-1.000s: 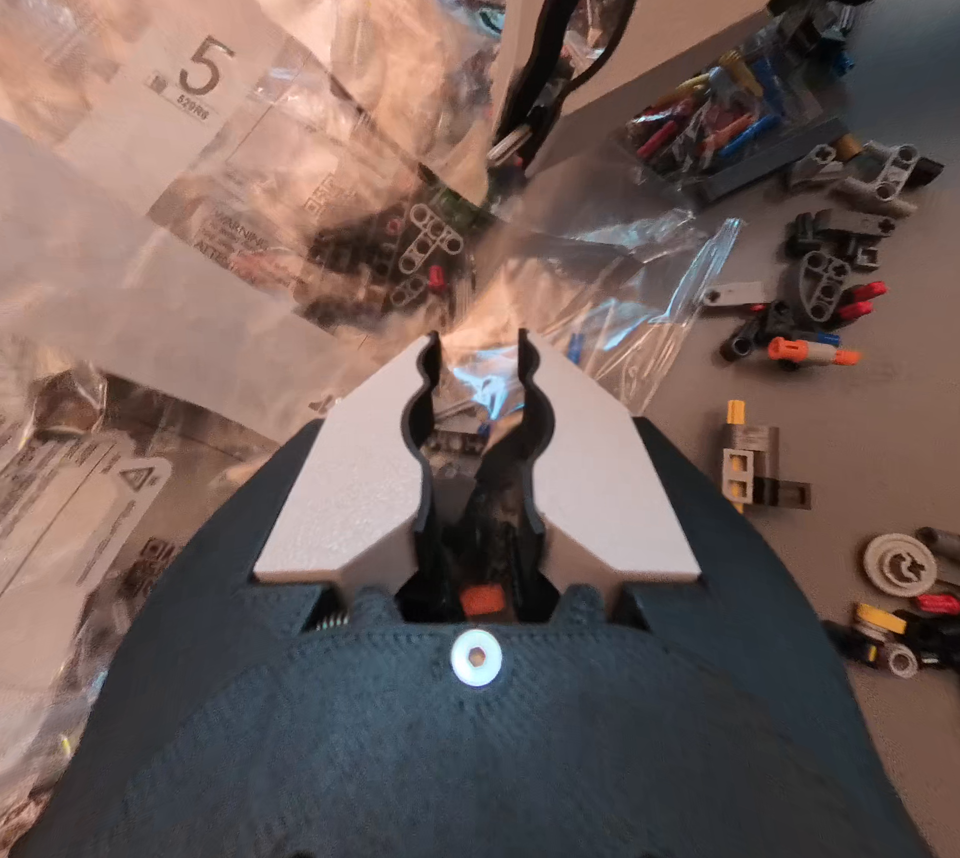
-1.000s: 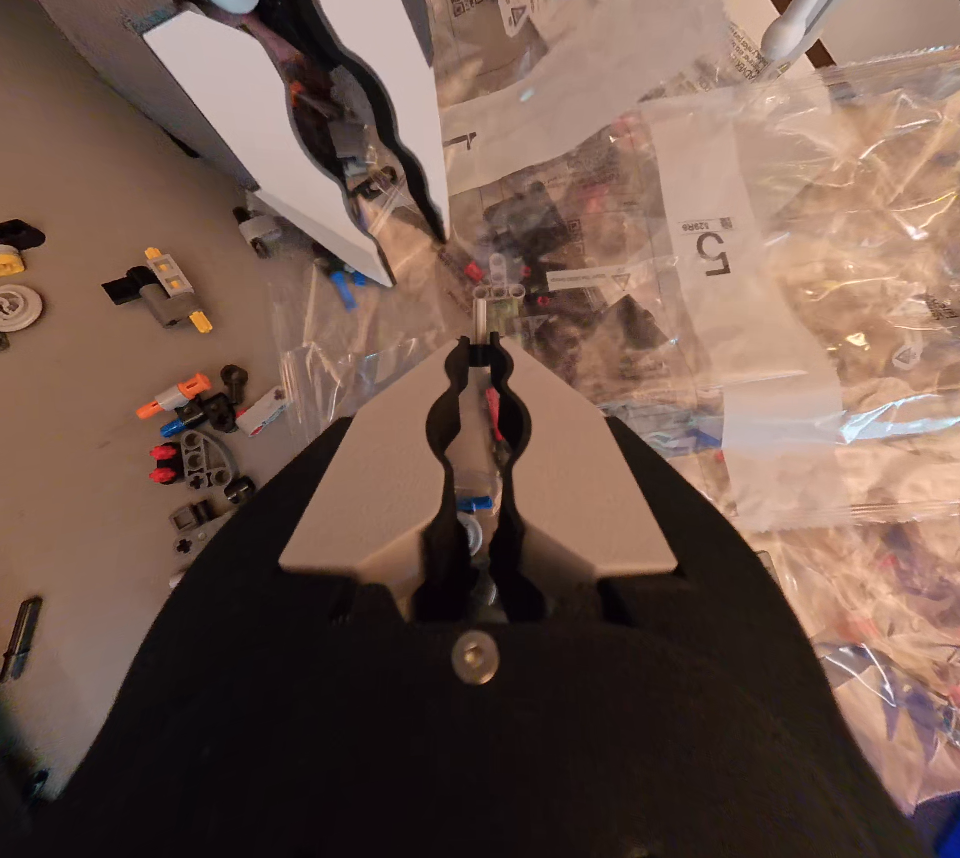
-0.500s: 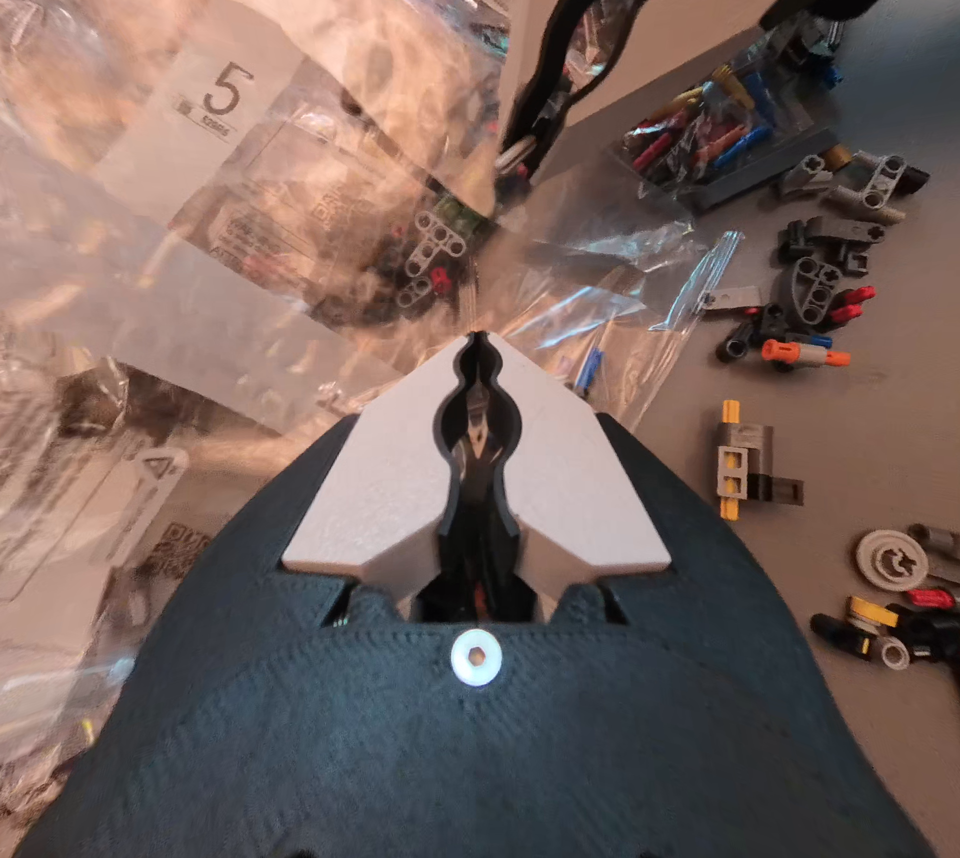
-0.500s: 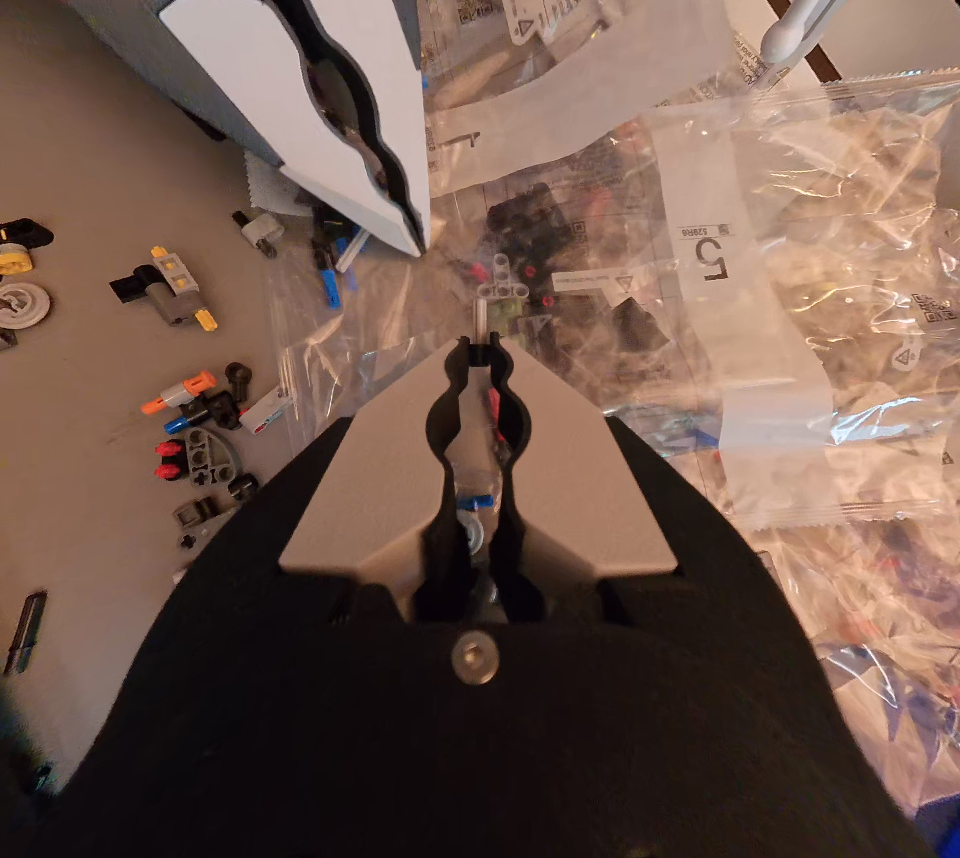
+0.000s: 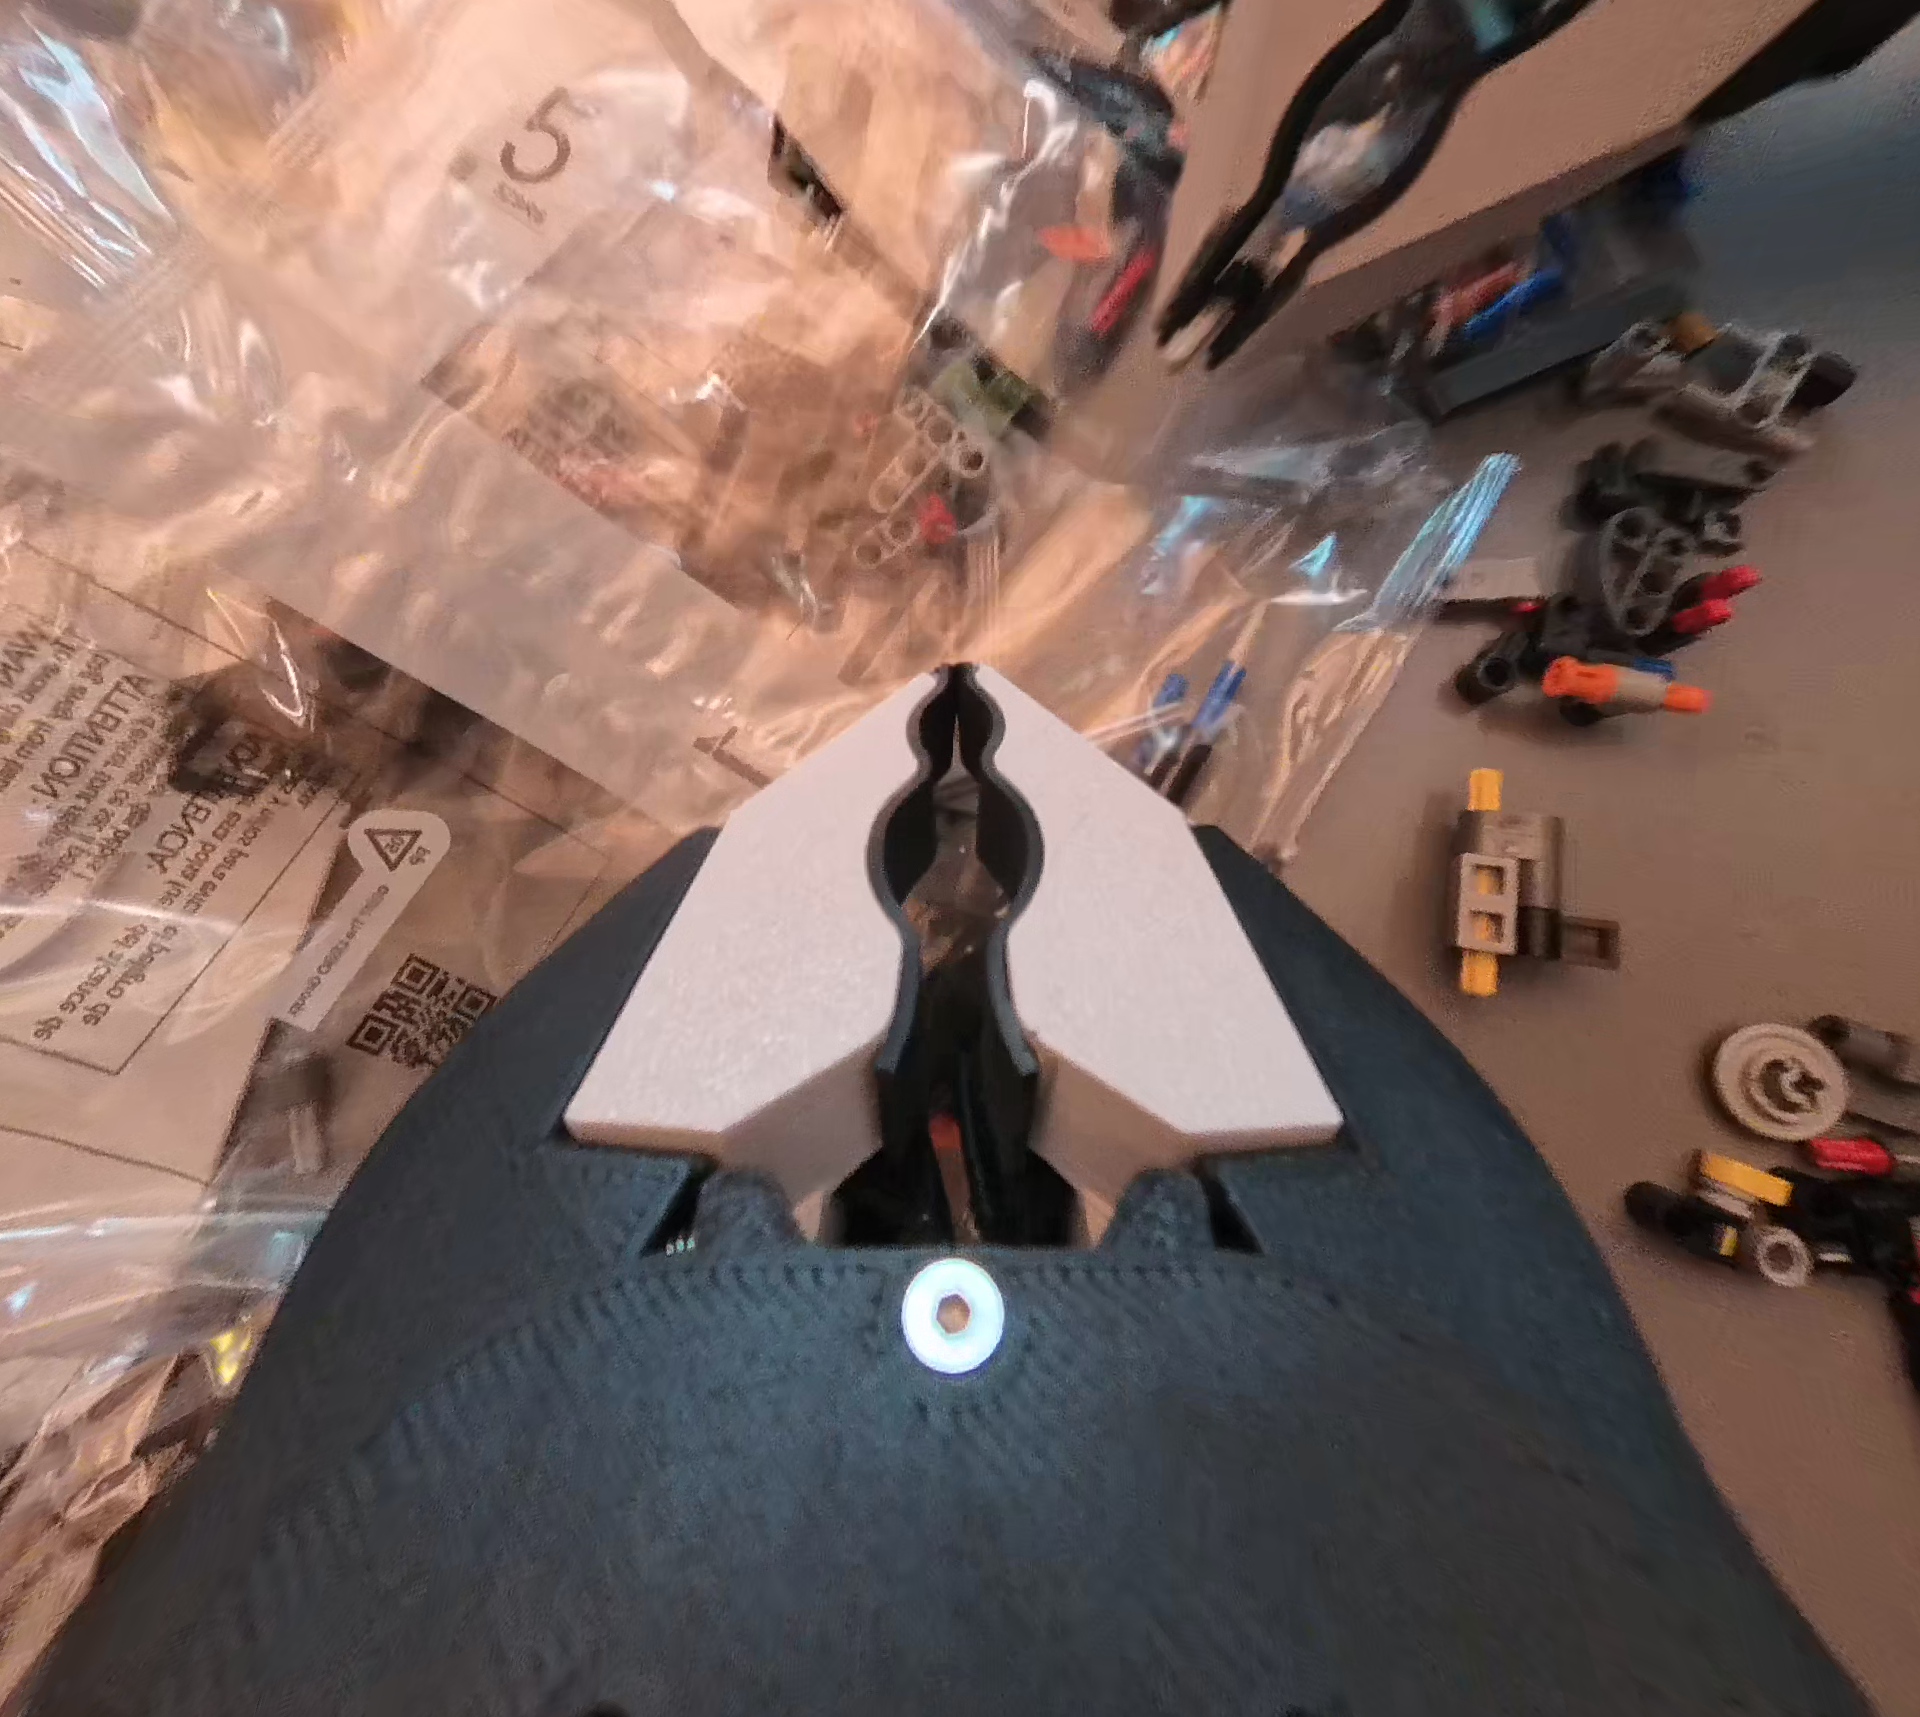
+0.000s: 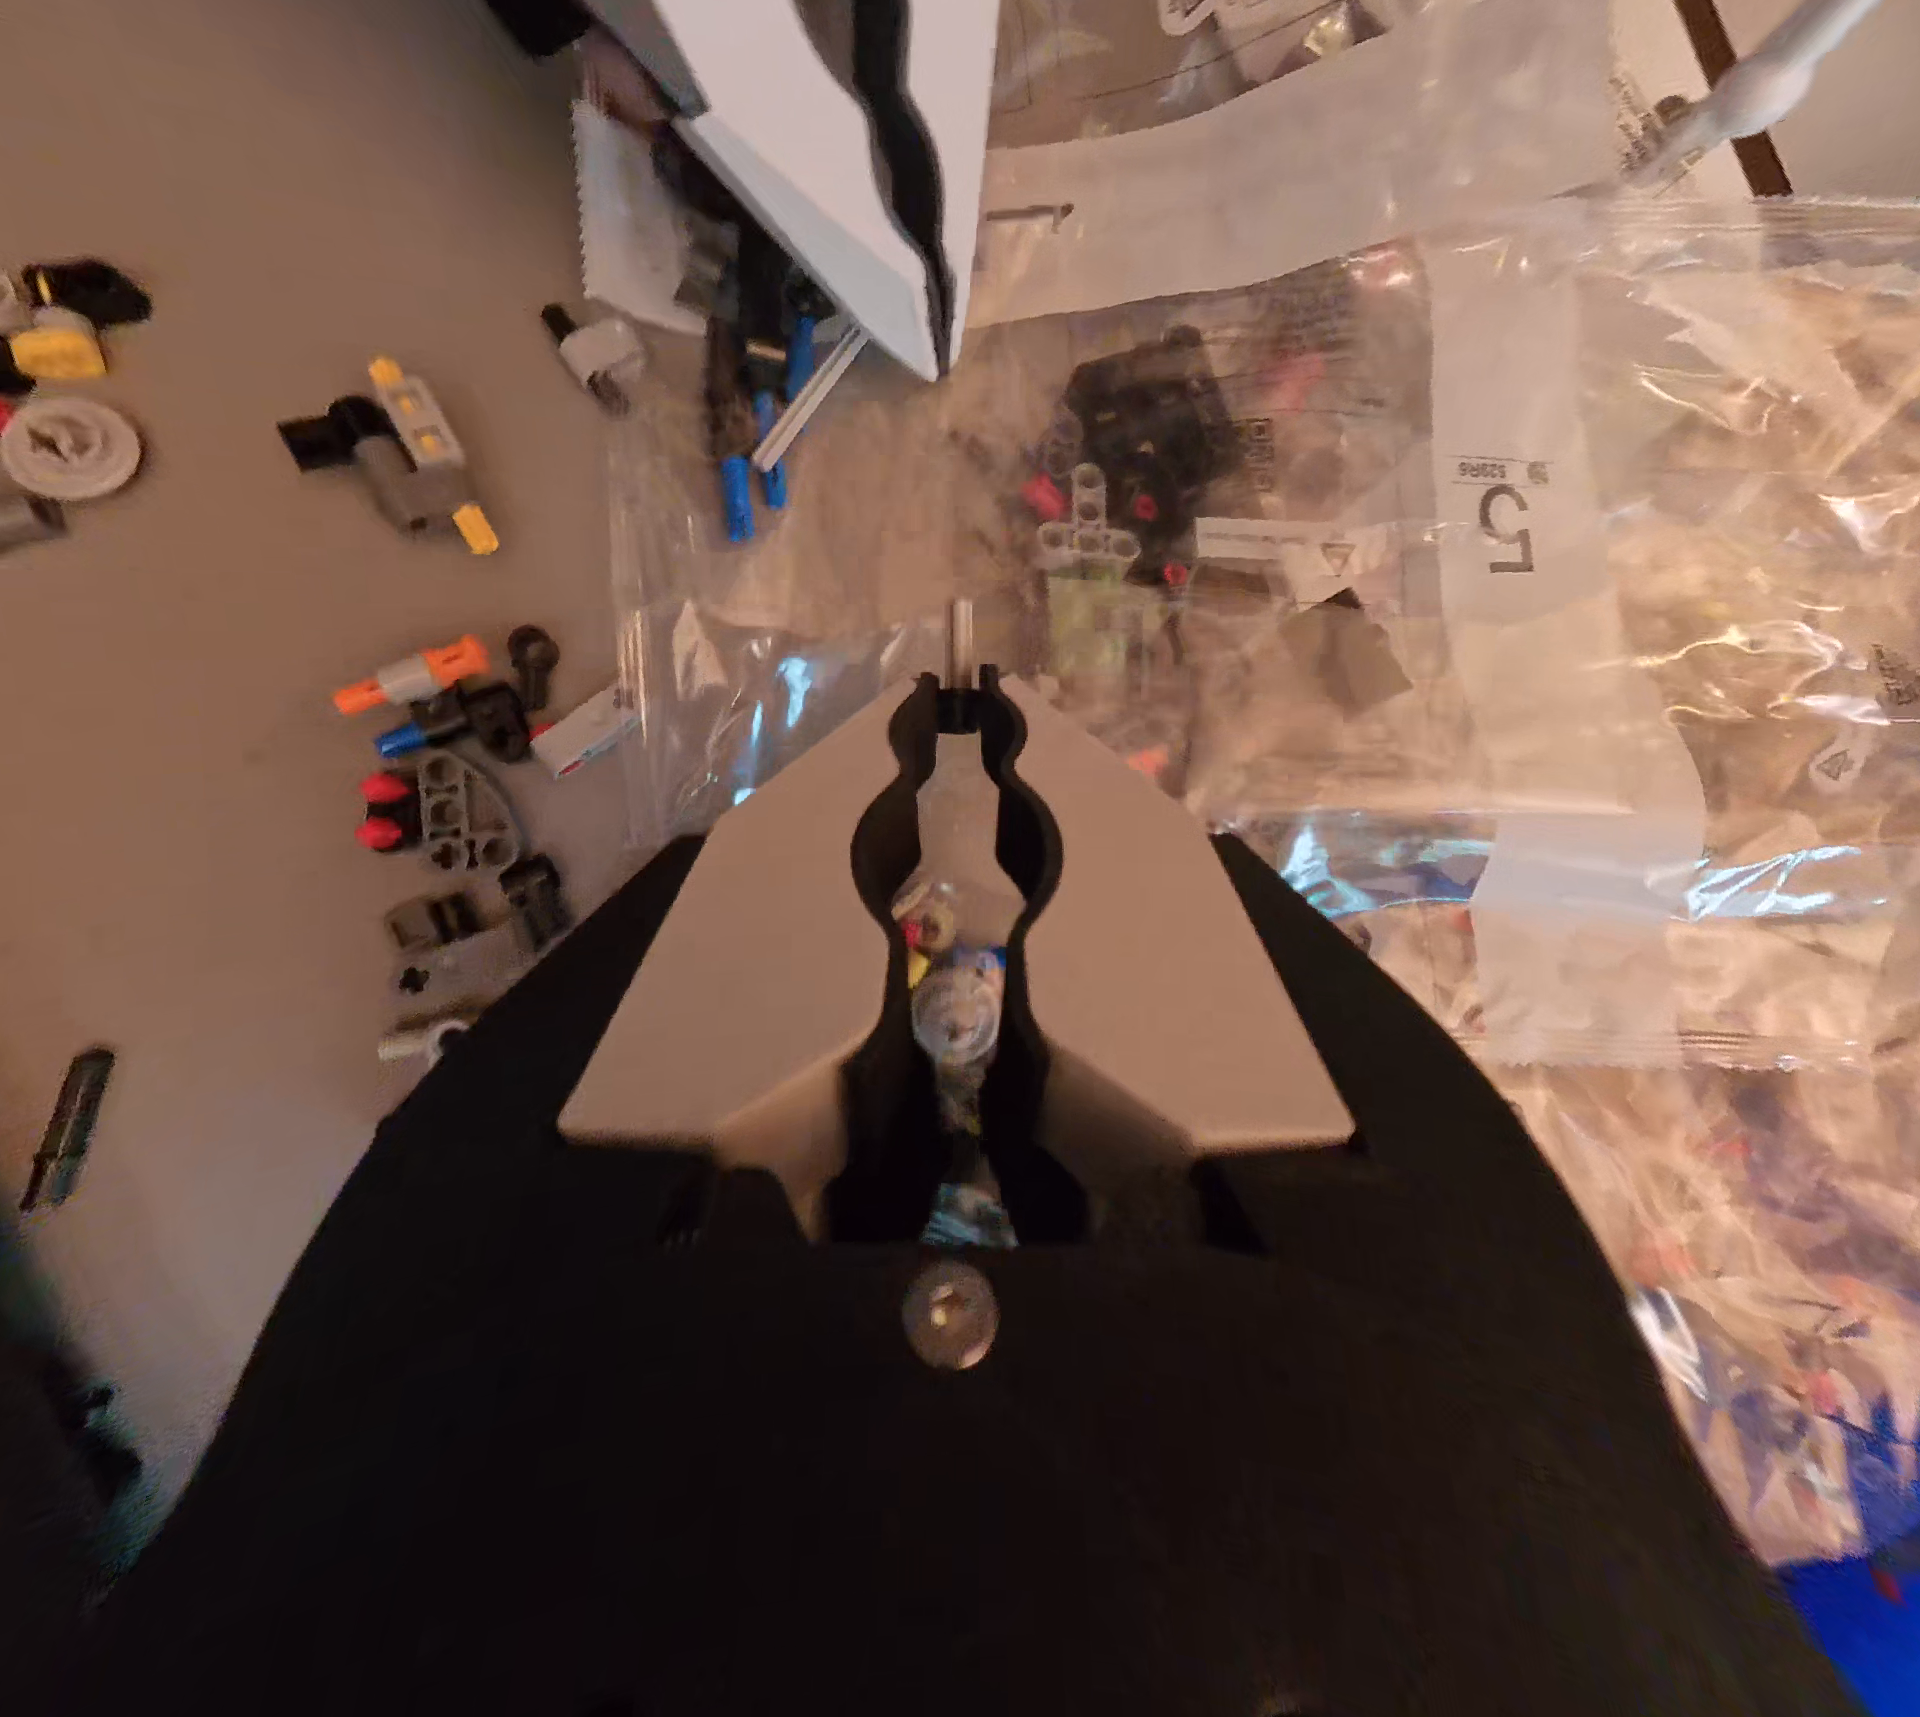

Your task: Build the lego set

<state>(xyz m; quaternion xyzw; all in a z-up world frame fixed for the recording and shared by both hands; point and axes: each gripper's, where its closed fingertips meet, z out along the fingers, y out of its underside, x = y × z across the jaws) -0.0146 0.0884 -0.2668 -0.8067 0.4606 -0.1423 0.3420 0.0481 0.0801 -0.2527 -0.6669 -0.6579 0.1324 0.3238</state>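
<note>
Gripping a small black-and-grey lego pin (image 6: 958, 665) at its very tips, the right claw (image 6: 958, 699) hangs over a pile of clear plastic parts bags (image 6: 1455, 628), the pin's pale shaft poking forward past the fingertips. The left claw (image 5: 957, 678) has its tips pressed together; whether a film of bag is caught between them I cannot tell. In the right wrist view it hangs at the far side, above an opened small bag (image 6: 727, 628) with blue pins (image 6: 736, 483) inside. Loose lego pieces lie on the grey desk (image 6: 260, 109) left of the bags: a grey-and-yellow block assembly (image 6: 416, 457), an orange-tipped axle (image 6: 416, 675) and a grey round disc (image 6: 71, 452).
</note>
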